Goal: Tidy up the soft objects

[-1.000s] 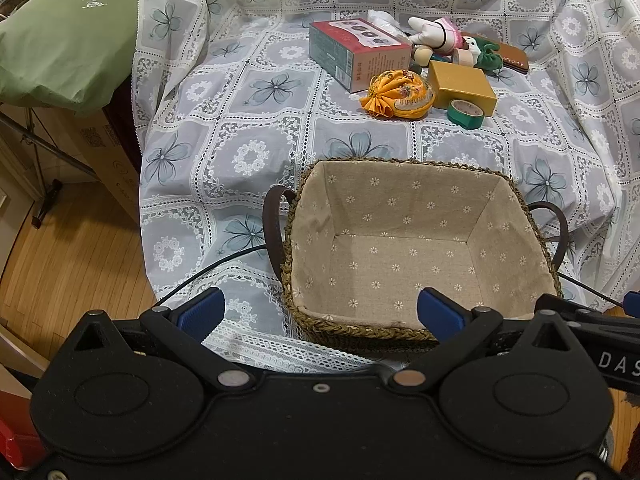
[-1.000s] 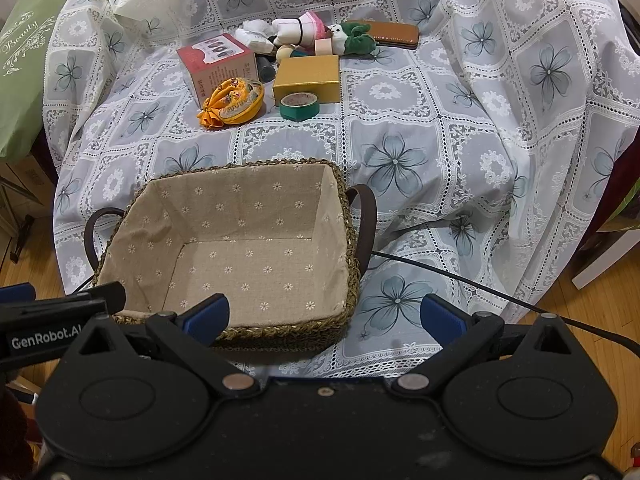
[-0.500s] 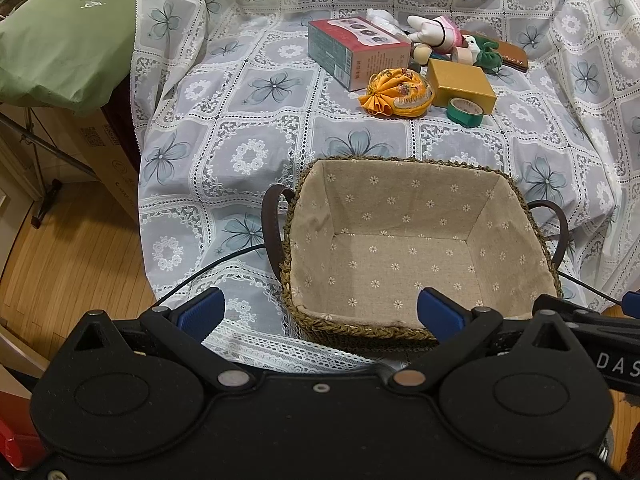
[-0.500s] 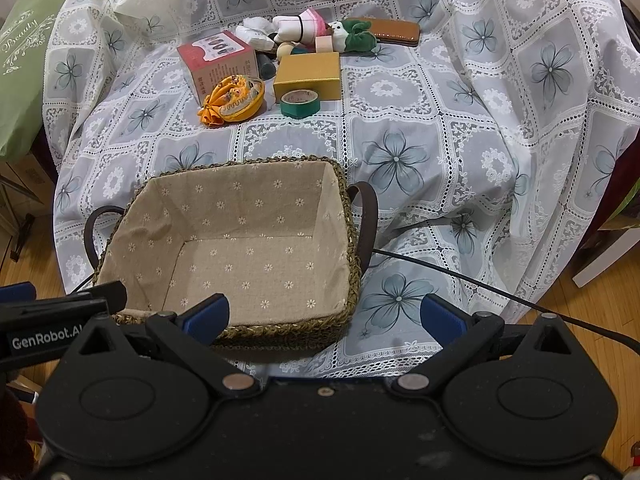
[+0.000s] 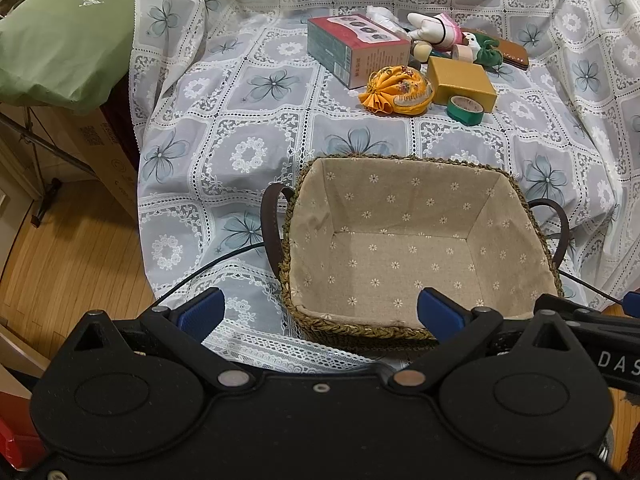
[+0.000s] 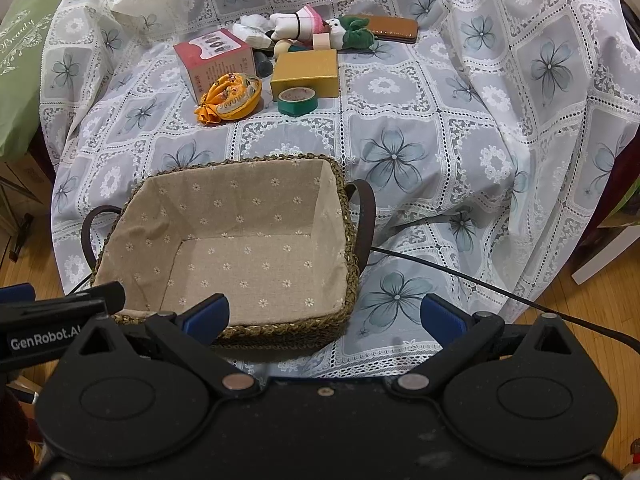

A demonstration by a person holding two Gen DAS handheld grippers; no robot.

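A woven basket with a flowered cloth lining sits empty on the lace-covered seat, close in front of both grippers. Behind it lie an orange fabric pouch, a white and pink plush doll and a green plush toy. My left gripper is open and empty at the basket's near left. My right gripper is open and empty at the basket's near right corner.
A red box, a gold box, a green tape roll and a brown wallet lie among the soft things. A green pillow is at the left. A black cable crosses the cloth. Wooden floor lies below.
Both views have shifted slightly toward the seat; the objects sit a little lower in the frames. Both grippers stay open and empty.
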